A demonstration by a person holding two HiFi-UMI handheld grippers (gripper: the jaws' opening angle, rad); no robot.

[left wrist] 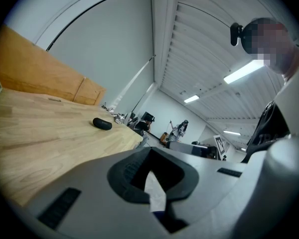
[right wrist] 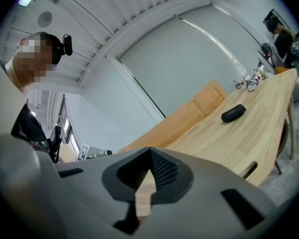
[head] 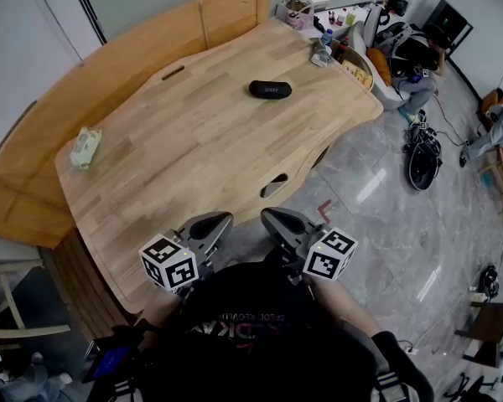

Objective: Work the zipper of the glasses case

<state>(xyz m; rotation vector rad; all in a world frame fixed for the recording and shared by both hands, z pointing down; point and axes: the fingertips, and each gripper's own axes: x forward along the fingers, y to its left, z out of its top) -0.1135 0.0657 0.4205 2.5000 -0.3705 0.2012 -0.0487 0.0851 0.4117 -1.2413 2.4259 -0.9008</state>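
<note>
Both grippers are closed and hold nothing, side by side just off the near edge of the table (head: 193,162), close to the person's chest. In the head view the left gripper (head: 210,226) and the right gripper (head: 282,223) point toward the far side. The glasses case (head: 270,90) lies well apart from them on the far part of the tabletop, with its long axis running left to right. It sits almost straight ahead of the right gripper, which looks slightly the nearer. In the left gripper view the left gripper (left wrist: 150,169) has its jaws met with nothing between them, and the glasses case (left wrist: 102,124) shows small and far, to the left of the jaw line. In the right gripper view the right gripper (right wrist: 148,172) is likewise pressed together and empty, and the glasses case (right wrist: 233,113) shows far off to the right. Its zipper is too small to make out, and both hands likely need a long reach forward before either can touch it
</note>
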